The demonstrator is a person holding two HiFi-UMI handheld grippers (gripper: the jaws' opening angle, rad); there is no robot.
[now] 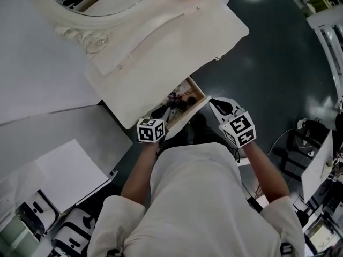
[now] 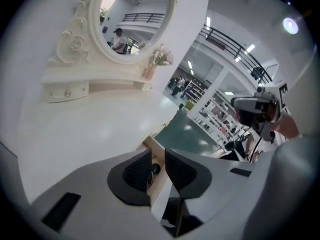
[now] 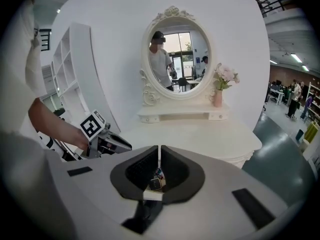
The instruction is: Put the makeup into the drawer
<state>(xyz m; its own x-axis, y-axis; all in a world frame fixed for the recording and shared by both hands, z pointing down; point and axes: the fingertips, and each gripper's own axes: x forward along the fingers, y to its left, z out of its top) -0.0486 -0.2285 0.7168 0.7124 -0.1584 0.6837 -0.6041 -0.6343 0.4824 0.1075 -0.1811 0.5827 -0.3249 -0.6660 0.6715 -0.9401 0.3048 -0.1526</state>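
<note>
As seen from the head view, find the drawer [image 1: 198,90] pulled out from under the front edge of the white dressing table [image 1: 161,52], wooden inside showing. Note the makeup [image 1: 179,101] lying inside the drawer: several small dark and coloured pieces, too small to sort. Record no piece of it in either gripper.

Locate the left gripper [image 2: 158,156] at the drawer's near left corner, held above it and pointing down at a slant. Read its jaws as released, with a clear gap between the pads [image 2: 135,173]. See only the drawer's wooden rim and one dark item through that gap, nothing gripped.

Locate the right gripper [image 3: 159,156] near the drawer's right front, clear of it, likewise slanted downward. Read its jaws as clenched and empty, tips meeting but for a hairline slit. See the makeup and the drawer's white front panel below and beyond them, not between the pads.

Note at the back of the table an oval mirror [image 3: 175,59] in a carved frame, with a pink vase of flowers [image 3: 218,98] beside it. Note dark green floor [image 1: 268,63] to the right of the table.
</note>
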